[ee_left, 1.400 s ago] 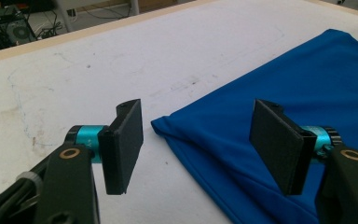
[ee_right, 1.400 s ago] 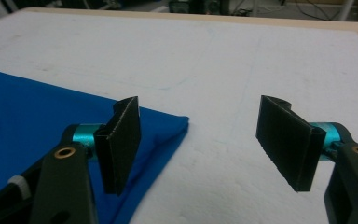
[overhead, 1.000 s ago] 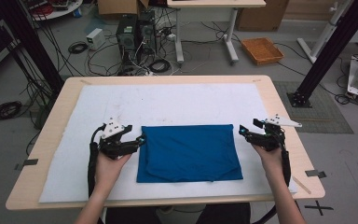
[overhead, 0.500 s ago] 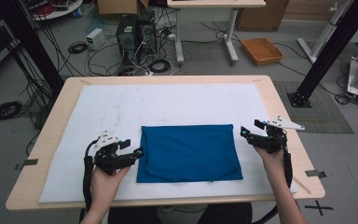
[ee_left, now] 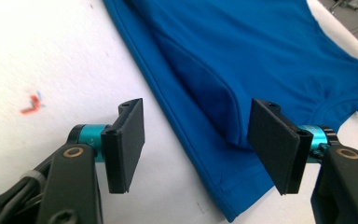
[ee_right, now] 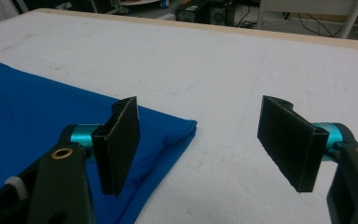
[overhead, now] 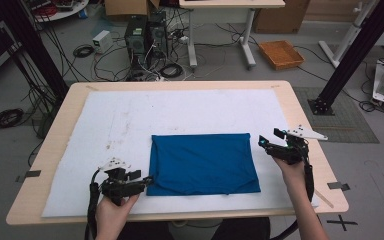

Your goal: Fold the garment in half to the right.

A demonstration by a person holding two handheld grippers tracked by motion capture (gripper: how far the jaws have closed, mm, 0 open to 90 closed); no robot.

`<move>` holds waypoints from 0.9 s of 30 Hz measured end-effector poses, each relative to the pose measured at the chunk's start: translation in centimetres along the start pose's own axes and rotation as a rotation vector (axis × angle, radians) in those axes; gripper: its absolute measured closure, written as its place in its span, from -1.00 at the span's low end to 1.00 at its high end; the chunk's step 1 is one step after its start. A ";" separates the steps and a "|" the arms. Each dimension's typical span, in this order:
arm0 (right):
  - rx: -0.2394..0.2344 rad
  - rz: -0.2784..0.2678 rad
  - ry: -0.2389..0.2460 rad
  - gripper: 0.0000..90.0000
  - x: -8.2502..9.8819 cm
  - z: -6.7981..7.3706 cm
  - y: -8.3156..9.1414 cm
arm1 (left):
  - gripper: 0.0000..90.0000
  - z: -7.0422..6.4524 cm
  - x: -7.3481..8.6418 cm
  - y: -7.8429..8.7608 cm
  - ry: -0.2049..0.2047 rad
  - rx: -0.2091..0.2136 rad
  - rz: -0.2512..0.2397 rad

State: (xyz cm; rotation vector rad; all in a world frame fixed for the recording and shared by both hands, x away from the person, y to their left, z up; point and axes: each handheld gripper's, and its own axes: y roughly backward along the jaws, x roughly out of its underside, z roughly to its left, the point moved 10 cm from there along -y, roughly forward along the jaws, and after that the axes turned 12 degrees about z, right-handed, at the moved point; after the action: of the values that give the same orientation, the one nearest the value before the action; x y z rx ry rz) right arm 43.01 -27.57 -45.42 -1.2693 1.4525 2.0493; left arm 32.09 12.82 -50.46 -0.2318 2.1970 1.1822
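Note:
A blue cloth lies folded into a flat rectangle on the white mat. My left gripper is at the cloth's near left corner, open. In the left gripper view the cloth's hem and corner lie on the mat between the spread jaws of that gripper. My right gripper sits just off the cloth's far right corner, also open. In the right gripper view that corner lies low between the jaws of that gripper, nearer the left jaw, with nothing gripped.
The mat covers most of the wooden table, with bare mat left of, right of and beyond the cloth. On the floor past the far edge are computer towers, loose cables and an orange tray.
My left gripper has slid along the cloth's left edge toward the near side, down to its near left corner. The right gripper has barely moved.

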 end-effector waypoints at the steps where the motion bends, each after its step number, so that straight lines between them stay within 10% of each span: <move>1: 0.000 0.000 0.002 -0.34 0.0 0.0 0.0 | -0.18 -0.1 0.1 -0.2 -0.001 0.004 0.010; 13: -0.006 -0.001 0.013 -0.30 -0.2 0.5 -0.2 | -0.09 -1.3 -0.1 -1.5 0.040 0.067 0.010; 21: -0.032 0.003 0.040 -0.28 -0.7 2.1 -0.9 | 0.25 -1.5 -0.1 -1.9 0.020 0.021 0.015; 27: -0.116 0.017 0.066 -0.18 -2.1 5.8 -2.2 | 0.43 -1.5 -0.1 -2.0 0.019 -0.022 0.012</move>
State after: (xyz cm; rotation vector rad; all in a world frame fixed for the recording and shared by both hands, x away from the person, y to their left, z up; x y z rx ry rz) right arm 42.92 -21.09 -44.50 -1.3865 1.3940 2.1500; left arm 32.35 10.39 -51.20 -0.2406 2.2049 1.2159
